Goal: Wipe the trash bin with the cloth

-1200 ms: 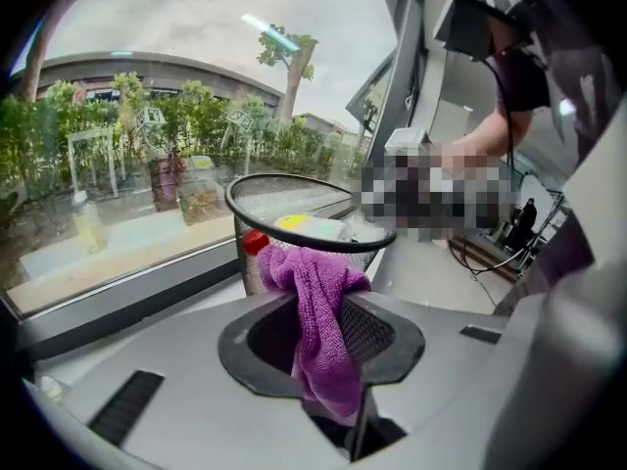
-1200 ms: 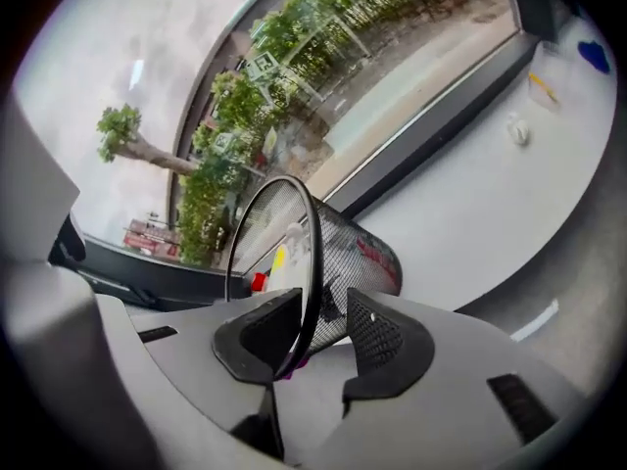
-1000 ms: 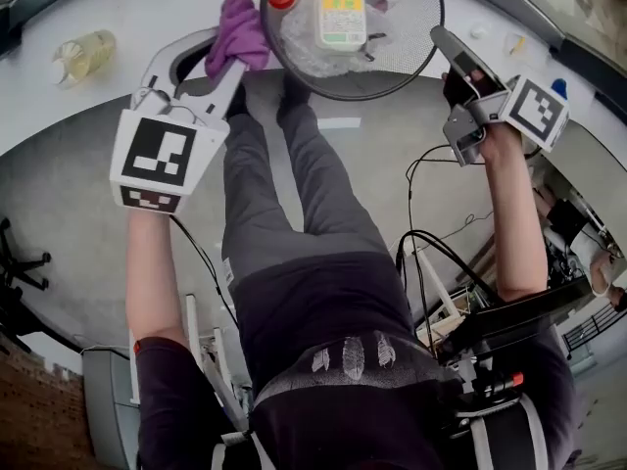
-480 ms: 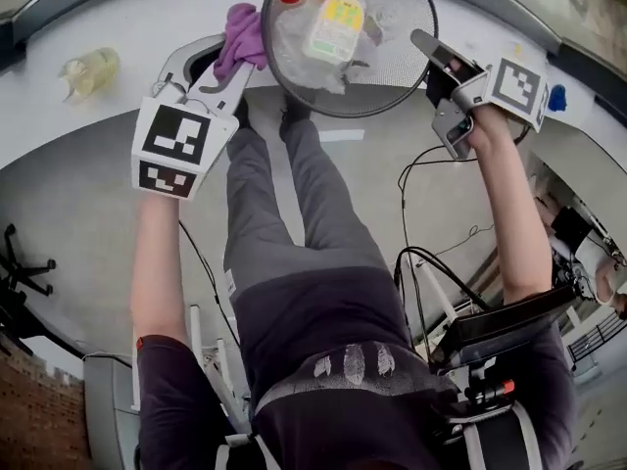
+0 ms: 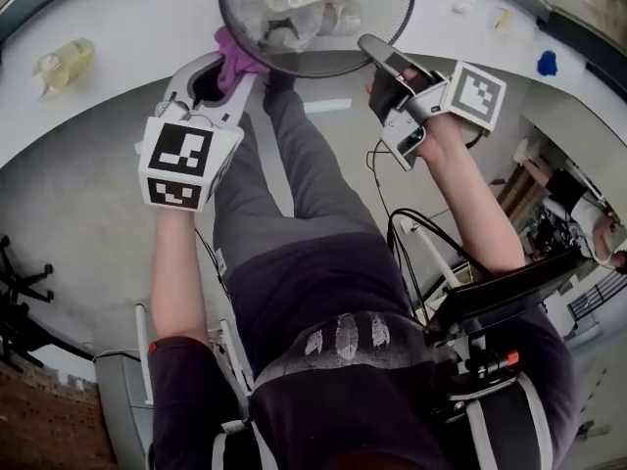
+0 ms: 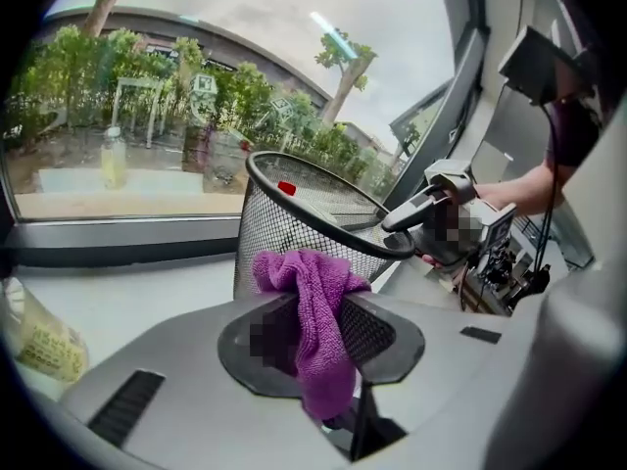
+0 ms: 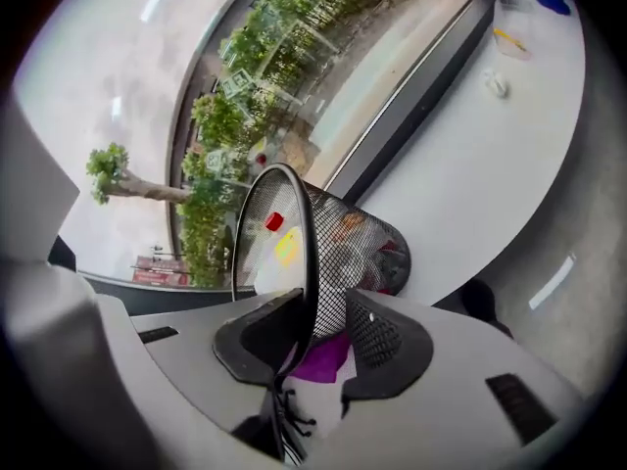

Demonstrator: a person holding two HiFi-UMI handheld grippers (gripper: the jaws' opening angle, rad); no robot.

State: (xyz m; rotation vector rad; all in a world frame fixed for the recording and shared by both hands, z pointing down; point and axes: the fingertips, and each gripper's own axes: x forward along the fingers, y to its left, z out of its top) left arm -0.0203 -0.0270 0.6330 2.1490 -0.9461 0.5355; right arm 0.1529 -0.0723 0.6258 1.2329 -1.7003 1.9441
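Note:
The black mesh trash bin (image 5: pixel 377 27) stands tilted on the white table, with bottles and wrappers inside. My left gripper (image 5: pixel 223 71) is shut on a purple cloth (image 5: pixel 233 55), which rests against the bin's left outer wall (image 6: pixel 269 233). In the left gripper view the cloth (image 6: pixel 312 311) hangs bunched between the jaws. My right gripper (image 5: pixel 377 57) is at the bin's right rim. In the right gripper view the rim and mesh (image 7: pixel 362 253) run between its jaws, which are opening. A gap shows beside the right pad. The cloth (image 7: pixel 323 358) shows below.
A crumpled yellowish bottle (image 5: pixel 61 64) lies on the table at the left. Small scraps (image 5: pixel 500 16) and a blue object (image 5: pixel 547 63) lie at the right. A clear bottle (image 6: pixel 114 157) stands by the window. The person's legs and cables (image 5: pixel 411 233) are below the table edge.
The right gripper has moved left from beside the bin onto its right rim. The bin has shifted left and tipped. The left gripper keeps the cloth at the bin's side.

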